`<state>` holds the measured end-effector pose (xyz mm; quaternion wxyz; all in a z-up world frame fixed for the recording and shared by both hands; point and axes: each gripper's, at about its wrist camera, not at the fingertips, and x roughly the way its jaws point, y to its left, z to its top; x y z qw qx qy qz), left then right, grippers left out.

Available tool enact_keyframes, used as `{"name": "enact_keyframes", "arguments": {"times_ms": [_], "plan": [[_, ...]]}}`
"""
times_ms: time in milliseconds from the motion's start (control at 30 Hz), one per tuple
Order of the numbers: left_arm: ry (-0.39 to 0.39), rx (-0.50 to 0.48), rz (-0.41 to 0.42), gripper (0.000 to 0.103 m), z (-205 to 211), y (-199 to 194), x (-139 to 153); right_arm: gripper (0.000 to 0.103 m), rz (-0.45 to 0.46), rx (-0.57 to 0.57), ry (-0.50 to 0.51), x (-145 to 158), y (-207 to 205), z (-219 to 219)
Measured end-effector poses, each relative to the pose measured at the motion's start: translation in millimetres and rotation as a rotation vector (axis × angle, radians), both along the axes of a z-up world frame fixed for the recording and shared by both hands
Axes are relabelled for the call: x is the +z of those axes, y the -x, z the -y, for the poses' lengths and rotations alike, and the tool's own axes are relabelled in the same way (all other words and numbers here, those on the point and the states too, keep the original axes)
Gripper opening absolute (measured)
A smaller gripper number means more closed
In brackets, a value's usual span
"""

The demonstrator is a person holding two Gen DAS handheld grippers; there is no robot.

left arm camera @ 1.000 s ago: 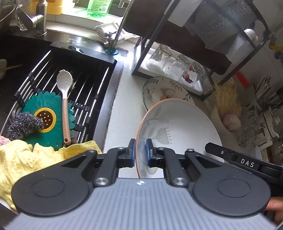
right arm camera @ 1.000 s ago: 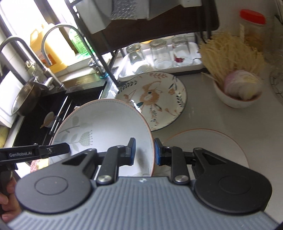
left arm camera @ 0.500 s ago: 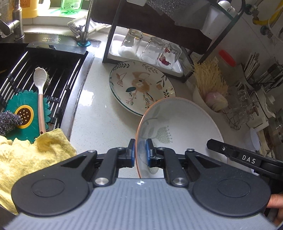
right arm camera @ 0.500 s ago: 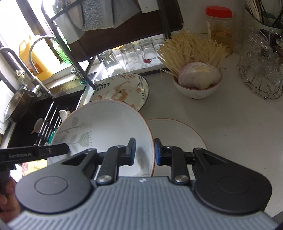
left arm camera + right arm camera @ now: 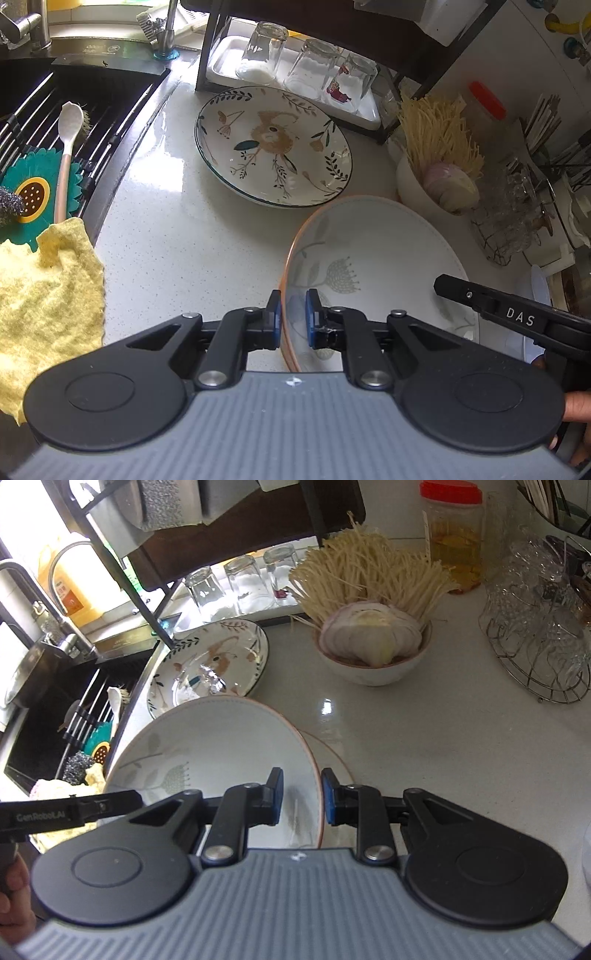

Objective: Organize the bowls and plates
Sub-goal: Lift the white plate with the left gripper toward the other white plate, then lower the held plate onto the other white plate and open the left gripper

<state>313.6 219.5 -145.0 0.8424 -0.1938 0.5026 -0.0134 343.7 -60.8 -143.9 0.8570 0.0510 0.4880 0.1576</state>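
Note:
A white plate (image 5: 373, 266) with an orange rim and a grey plant print hangs above the counter, held at both sides. My left gripper (image 5: 292, 319) is shut on its left rim, and my right gripper (image 5: 302, 798) is shut on its right rim (image 5: 314, 775). Under and to the right of it a second orange-rimmed plate (image 5: 332, 764) lies flat on the counter, mostly hidden. A floral plate (image 5: 273, 144) lies on the counter further back, also visible in the right wrist view as the floral plate (image 5: 214, 664).
A white bowl of onion and noodles (image 5: 373, 646) stands behind the plates. Upturned glasses (image 5: 306, 66) sit on a tray under a dark rack. The sink (image 5: 55, 110) with a spoon and yellow cloth (image 5: 44, 302) lies left. A wire basket of glassware (image 5: 539, 627) stands right.
Both grippers have carried the held plate to the right, away from the sink and over the counter. The flat orange-rimmed plate and the noodle bowl are now closer.

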Motion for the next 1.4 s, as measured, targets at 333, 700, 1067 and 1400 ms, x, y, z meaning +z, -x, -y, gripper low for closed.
{"name": "enact_keyframes", "arguments": {"times_ms": [333, 700, 1067, 1400], "plan": [[-0.038, 0.039, -0.067, 0.015, 21, -9, -6, 0.025, -0.035, 0.08, -0.008, -12, -8, 17], [-0.004, 0.085, -0.148, 0.016, 24, -17, -23, 0.025, 0.005, 0.124, 0.032, -20, -12, 18], [-0.057, 0.033, -0.208, 0.019, 35, -25, -30, 0.025, 0.0, 0.122, 0.069, -27, -14, 15], [-0.002, 0.076, -0.173, 0.036, 26, -20, -23, 0.026, 0.021, 0.137, 0.035, -23, -17, 10]]}}
